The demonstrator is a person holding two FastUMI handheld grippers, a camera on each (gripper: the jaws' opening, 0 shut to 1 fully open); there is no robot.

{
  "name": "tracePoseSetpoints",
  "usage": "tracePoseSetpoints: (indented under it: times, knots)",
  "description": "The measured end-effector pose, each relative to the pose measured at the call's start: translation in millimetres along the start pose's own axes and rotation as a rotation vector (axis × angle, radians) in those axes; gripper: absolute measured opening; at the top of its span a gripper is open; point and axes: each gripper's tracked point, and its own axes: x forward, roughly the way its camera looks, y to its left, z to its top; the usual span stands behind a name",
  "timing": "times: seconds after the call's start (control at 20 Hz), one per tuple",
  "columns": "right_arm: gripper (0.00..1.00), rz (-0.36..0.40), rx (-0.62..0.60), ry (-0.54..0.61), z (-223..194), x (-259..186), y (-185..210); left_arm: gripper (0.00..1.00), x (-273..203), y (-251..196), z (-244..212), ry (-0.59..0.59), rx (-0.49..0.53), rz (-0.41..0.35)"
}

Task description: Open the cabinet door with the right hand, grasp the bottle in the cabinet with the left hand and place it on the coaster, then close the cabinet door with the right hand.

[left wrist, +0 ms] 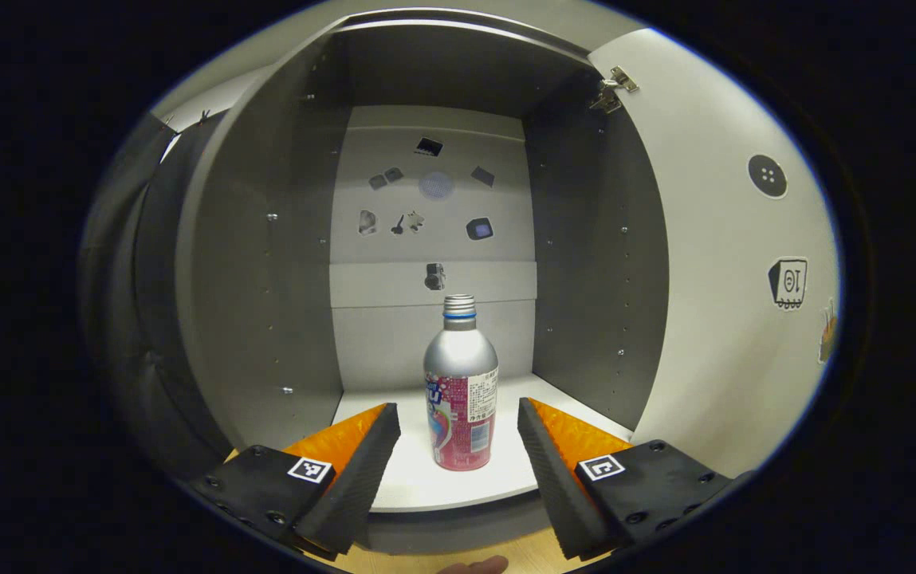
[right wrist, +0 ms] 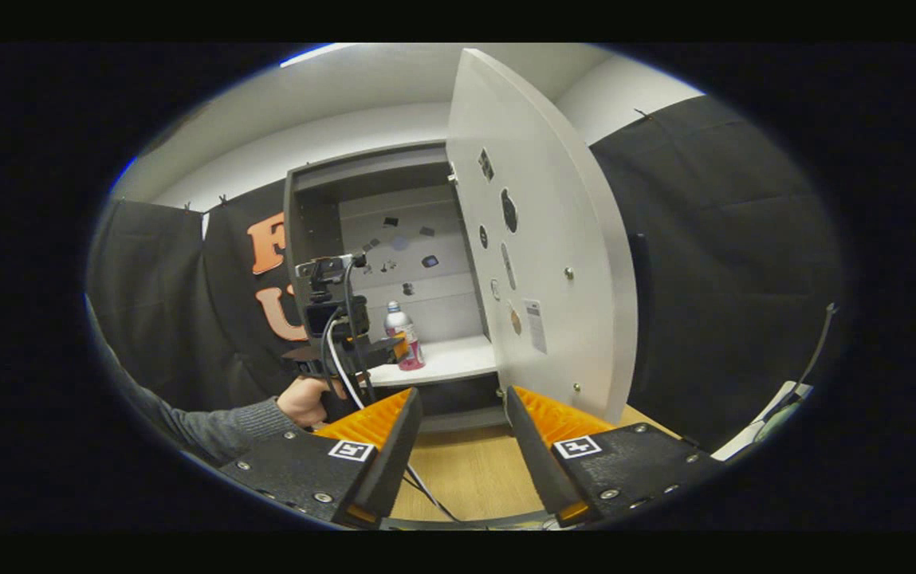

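A silver bottle with a pink label and a screw cap stands upright on the white shelf inside the grey cabinet. My left gripper is open, its fingers flanking the bottle's lower half with a gap on each side. The cabinet door stands swung open at the right. In the right gripper view, my right gripper is open over the wooden table, apart from the door. Farther off there, the left gripper reaches toward the bottle, held by a hand.
Small stickers dot the cabinet's back panel and the inside of the door. A cable trails across the table between my right fingers. A light-coloured object lies at the table's far right edge. A grey sleeve enters from the left.
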Motion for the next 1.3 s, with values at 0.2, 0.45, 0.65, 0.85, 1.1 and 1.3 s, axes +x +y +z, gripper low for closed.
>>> tracePoseSetpoints:
  times: [0.2,0.45,0.65,0.85,1.1,1.3]
  knots:
    - [0.69,-0.04,0.006,0.007,2,12,-6,0.96,35,0,-4,-0.001,0.011,0.007]
    - [0.7,-0.06,-0.011,0.02,-1,21,-4,0.96,70,0,-13,0.009,0.014,0.016]
    - [0.7,-0.063,-0.008,0.043,-7,22,-6,0.85,71,2,-11,0.006,0.01,0.018]
    - [0.7,-0.036,0.034,0.041,-9,22,-2,0.85,39,11,-7,-0.013,0.019,0.029]
    - [0.71,0.004,0.025,0.066,-15,-2,3,0.85,-29,22,-9,-0.03,0.016,0.045]
    - [0.71,0.04,0.028,0.085,-23,-27,2,0.84,-93,30,-31,-0.026,0.028,0.081]
